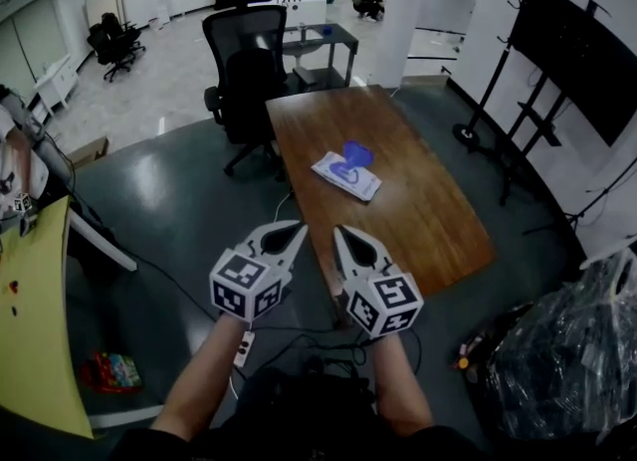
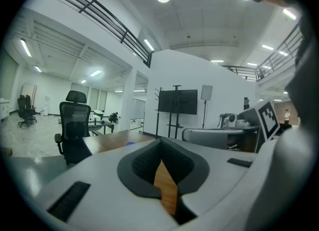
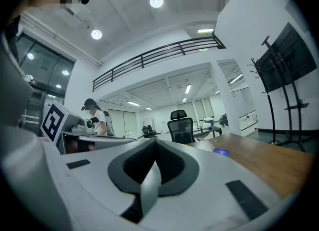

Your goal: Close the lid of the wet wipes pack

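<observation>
The wet wipes pack (image 1: 345,176) lies flat near the middle of the wooden table (image 1: 418,220), its blue lid (image 1: 355,155) standing up open. Both grippers hover over the floor short of the table's near end, well apart from the pack. My left gripper (image 1: 295,229) is shut with nothing in it, and so is my right gripper (image 1: 339,233) beside it. The left gripper view shows the closed jaws (image 2: 160,144) with a speck of the blue lid (image 2: 130,143) beyond them. In the right gripper view the lid (image 3: 221,152) sits far off to the right of the closed jaws (image 3: 155,144).
A black office chair (image 1: 245,71) stands at the table's far left corner. A TV stand (image 1: 562,56) is on the right and a black plastic bag (image 1: 562,349) at the near right. A yellow board (image 1: 35,320) lies left, with cables (image 1: 299,335) on the floor. A person (image 3: 92,117) stands in the background.
</observation>
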